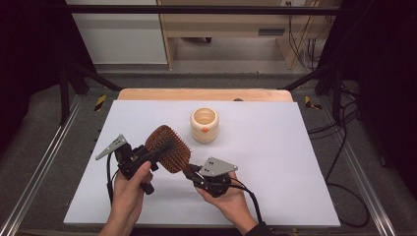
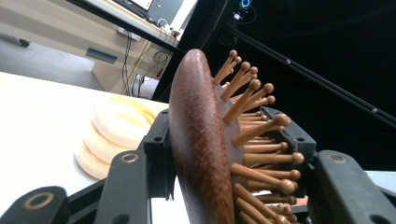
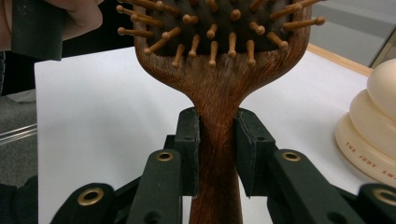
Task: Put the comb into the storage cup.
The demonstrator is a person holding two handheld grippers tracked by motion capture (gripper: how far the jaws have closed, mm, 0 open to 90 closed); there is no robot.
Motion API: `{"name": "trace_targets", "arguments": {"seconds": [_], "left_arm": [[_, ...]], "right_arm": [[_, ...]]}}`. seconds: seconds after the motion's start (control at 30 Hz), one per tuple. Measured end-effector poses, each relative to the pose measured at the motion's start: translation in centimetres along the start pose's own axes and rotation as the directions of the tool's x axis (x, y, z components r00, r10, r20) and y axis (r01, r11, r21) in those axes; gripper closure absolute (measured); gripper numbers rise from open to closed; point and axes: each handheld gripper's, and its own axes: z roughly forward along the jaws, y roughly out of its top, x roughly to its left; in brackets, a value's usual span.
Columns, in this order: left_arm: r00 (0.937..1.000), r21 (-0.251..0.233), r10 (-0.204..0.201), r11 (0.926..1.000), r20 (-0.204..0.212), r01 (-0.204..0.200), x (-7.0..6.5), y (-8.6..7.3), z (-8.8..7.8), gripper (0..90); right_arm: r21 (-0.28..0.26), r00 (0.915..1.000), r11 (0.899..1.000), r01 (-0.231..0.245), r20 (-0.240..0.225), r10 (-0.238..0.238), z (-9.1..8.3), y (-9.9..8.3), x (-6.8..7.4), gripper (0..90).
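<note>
A brown wooden hairbrush (image 1: 169,147) with wooden pins is held above the white table between both grippers. My left gripper (image 1: 158,150) is shut on the brush's oval head; in the left gripper view one jaw presses the smooth back (image 2: 201,140) and the other sits among the pins. My right gripper (image 1: 190,172) is shut on the brush's handle (image 3: 217,140), its two pads flat against either side just below the head. A hand holds each gripper near the table's front edge.
A cream ribbed wooden cup (image 1: 204,124) with a small orange mark stands behind the brush, near mid-table. The white board (image 1: 275,162) lies on a wooden tabletop. Metal rails, black frame struts and cables flank the table.
</note>
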Motion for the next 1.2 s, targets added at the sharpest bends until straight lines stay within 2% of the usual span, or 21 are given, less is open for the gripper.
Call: {"name": "trace_targets", "arguments": {"seconds": [0.2,0.3,0.37,0.43,0.5,0.53,0.57,0.67,0.83,0.9,0.93,0.97,1.03,1.07,1.1,1.2], "left_arm": [[0.9997,-0.011,0.019,0.9998,0.014,-0.019,-0.5,0.1,-0.1,51.0],[0.9989,-0.027,0.045,0.9986,-0.008,-0.045,-0.7,0.3,-0.3,51.2],[0.9991,-0.043,0.039,0.9983,-0.017,-0.040,-0.5,0.5,-0.6,51.1],[0.9985,-0.059,0.040,0.9974,-0.037,-0.042,-0.3,0.8,-0.9,51.1],[0.9972,-0.069,0.049,0.9963,-0.057,-0.052,0.0,1.0,-1.2,51.0],[0.9964,-0.073,0.050,0.9958,-0.068,-0.055,0.1,1.1,-1.3,51.0],[0.9960,-0.080,0.048,0.9954,-0.076,-0.054,0.3,1.2,-1.5,50.9],[0.9944,-0.096,0.044,0.9939,-0.096,-0.053,0.7,1.5,-1.9,50.9],[0.9846,-0.117,0.083,0.9879,-0.154,-0.101,0.9,2.0,-2.6,50.7],[0.9806,-0.128,0.088,0.9856,-0.175,-0.111,0.9,2.1,-2.9,50.8],[0.9797,-0.135,0.087,0.9845,-0.181,-0.112,1.0,2.2,-3.0,50.8],[0.9784,-0.145,0.081,0.9834,-0.190,-0.109,1.1,2.4,-3.3,50.8],[0.9776,-0.149,0.081,0.9826,-0.194,-0.111,1.1,2.4,-3.4,50.8],[0.9768,-0.151,0.081,0.9823,-0.198,-0.112,1.2,2.5,-3.5,50.8],[0.9757,-0.153,0.080,0.9818,-0.204,-0.112,1.3,2.6,-3.6,50.8],[0.9721,-0.160,0.079,0.9802,-0.221,-0.116,1.5,2.8,-3.9,50.7]], "right_arm": [[-0.007,0.9999,1.000,-0.010,-0.013,0.010,-0.1,0.1,0.0,71.3],[-0.010,0.9994,1.000,-0.029,-0.017,0.029,0.0,0.1,-0.1,58.2],[-0.010,0.9993,0.999,-0.038,-0.004,0.038,-0.1,0.1,-0.3,49.4],[-0.011,0.9992,0.999,-0.041,0.001,0.041,-0.2,0.1,-0.3,47.4],[-0.010,0.9987,0.999,-0.050,0.011,0.050,-0.1,0.1,-0.6,40.4],[-0.006,0.9977,0.998,-0.064,0.022,0.064,0.0,0.1,-0.7,37.1],[0.029,0.9947,0.996,-0.084,0.061,0.082,0.3,0.0,-0.9,30.8],[0.044,0.9940,0.995,-0.093,0.062,0.090,0.4,-0.1,-1.1,25.8],[0.084,0.9895,0.989,-0.118,0.093,0.110,0.7,-0.5,-1.8,11.2],[0.087,0.9891,0.989,-0.117,0.100,0.108,0.6,-0.5,-1.9,10.6],[0.089,0.9886,0.990,-0.108,0.115,0.097,0.5,-0.5,-1.9,9.7],[0.095,0.9848,0.993,-0.076,0.163,0.059,0.2,-0.5,-2.1,9.0],[0.095,0.9832,0.993,-0.074,0.174,0.056,0.1,-0.6,-2.2,8.9],[0.101,0.9779,0.992,-0.080,0.201,0.058,-0.1,-0.7,-2.6,8.7],[0.101,0.9779,0.992,-0.080,0.201,0.058,-0.1,-0.7,-2.6,8.7],[0.079,0.9655,0.989,-0.122,0.241,0.099,-0.9,-0.8,-3.4,11.0]]}}
